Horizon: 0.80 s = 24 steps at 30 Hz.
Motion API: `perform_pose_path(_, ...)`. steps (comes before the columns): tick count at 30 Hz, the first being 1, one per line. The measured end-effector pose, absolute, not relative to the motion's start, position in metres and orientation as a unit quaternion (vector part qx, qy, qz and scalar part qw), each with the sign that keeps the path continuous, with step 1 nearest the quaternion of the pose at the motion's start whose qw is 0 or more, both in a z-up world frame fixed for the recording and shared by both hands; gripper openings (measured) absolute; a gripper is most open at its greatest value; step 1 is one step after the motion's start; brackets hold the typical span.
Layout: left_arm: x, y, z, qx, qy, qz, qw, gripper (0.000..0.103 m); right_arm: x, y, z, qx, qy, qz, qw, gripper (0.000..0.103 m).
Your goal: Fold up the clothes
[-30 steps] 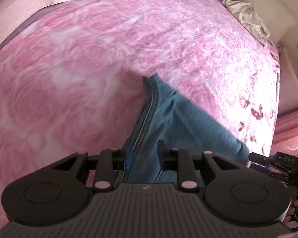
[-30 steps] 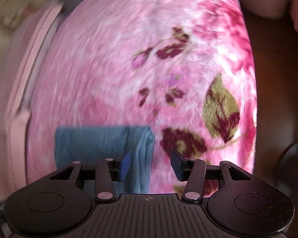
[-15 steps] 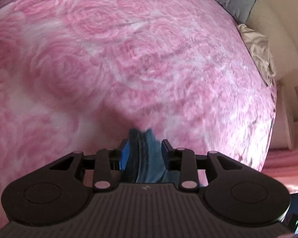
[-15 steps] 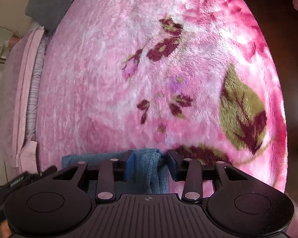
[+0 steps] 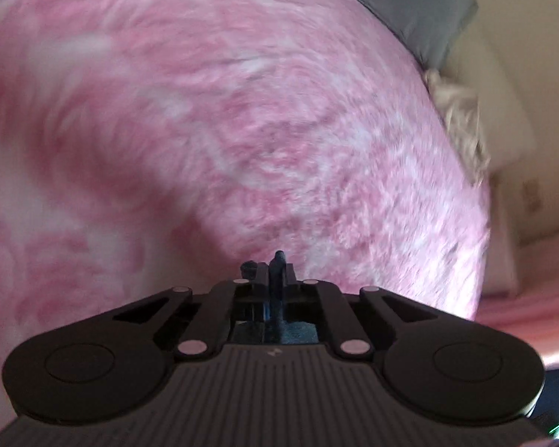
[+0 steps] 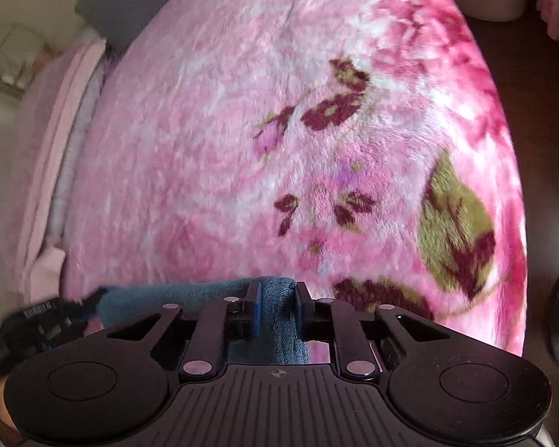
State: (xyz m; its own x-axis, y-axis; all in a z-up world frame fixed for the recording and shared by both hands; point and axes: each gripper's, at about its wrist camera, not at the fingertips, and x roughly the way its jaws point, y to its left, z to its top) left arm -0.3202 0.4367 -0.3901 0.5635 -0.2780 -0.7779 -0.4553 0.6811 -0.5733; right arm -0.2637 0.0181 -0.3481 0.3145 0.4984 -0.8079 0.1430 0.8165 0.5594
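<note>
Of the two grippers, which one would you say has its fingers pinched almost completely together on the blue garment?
The left gripper: only a thin fold of the blue garment shows between its fingers, while the right gripper holds a thicker bunch.

A home bedroom, a bed (image 6: pixel 223 130) spread with a plush pink rose-patterned blanket (image 5: pixel 242 130), a grey pillow (image 5: pixel 421 11) at the blanket's far edge, folded pink bedding (image 6: pixel 44 171) along the blanket's left side, dark wooden floor (image 6: pixel 540 149) to its right

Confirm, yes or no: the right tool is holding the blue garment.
Yes, the right tool has its two fingers closed on a bunched fold of the blue garment above the pink blanket.
</note>
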Motion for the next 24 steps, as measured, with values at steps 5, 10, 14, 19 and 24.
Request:
perform_pose_path(5,-0.326,0.446,-0.411,-0.495,0.424,0.07,0.755,0.004,-0.259,0.016,-0.356,0.304,0.581,0.095,0.749,0.015)
perform_pose_path(10,-0.324,0.444,-0.419,-0.454,0.435,0.069,0.775,0.007,-0.26,0.016,-0.352,0.282,0.568,0.122,0.764,0.014)
perform_pose_path(14,-0.318,0.422,-0.377,-0.289,0.441,0.066,0.847,0.005,-0.254,0.027,-0.356,0.231,0.572,0.128,0.777,0.017)
perform_pose_path(19,-0.331,0.403,-0.32,-0.155,0.451,0.041,0.878,0.005,-0.256,0.021,-0.324,0.15,0.529,0.097,0.83,0.02)
perform_pose_path(24,-0.368,0.361,-0.318,-0.146,0.491,-0.049,0.857,0.005,-0.285,0.04,-0.3,0.08,0.502,0.187,0.841,0.02)
